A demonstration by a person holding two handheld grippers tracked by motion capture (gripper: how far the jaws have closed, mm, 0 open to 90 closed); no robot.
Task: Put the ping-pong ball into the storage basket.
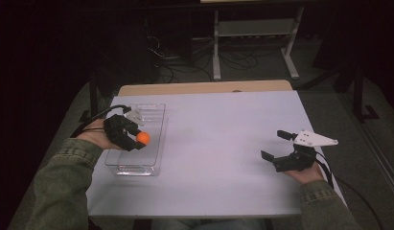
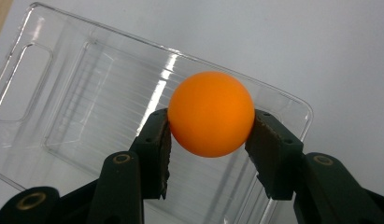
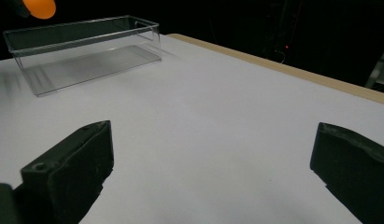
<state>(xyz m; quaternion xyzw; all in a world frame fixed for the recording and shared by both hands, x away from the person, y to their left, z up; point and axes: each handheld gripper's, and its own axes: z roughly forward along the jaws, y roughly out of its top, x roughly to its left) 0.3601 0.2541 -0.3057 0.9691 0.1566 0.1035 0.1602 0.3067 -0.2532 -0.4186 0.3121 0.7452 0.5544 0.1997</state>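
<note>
An orange ball [image 1: 143, 138] [image 2: 211, 113] is clamped between the two black jaws of my left gripper [image 1: 137, 140] [image 2: 209, 140], held in the air above a clear plastic bin [image 1: 154, 117] [image 2: 63, 107] on the left of the white table. The bin has nothing lying in it. My right gripper [image 1: 275, 144] [image 3: 213, 172] rests low over the table's right side, its jaws spread wide with nothing between them. From the right gripper view the bin [image 3: 82, 53] stands far off at upper left, with the ball [image 3: 39, 8] hanging over its far end.
The white table top [image 1: 218, 143] lies bare between the bin and the right gripper; a wooden strip [image 1: 204, 87] runs along its far edge. Behind it are a metal frame stand [image 1: 254, 43] and floor cables in the dark.
</note>
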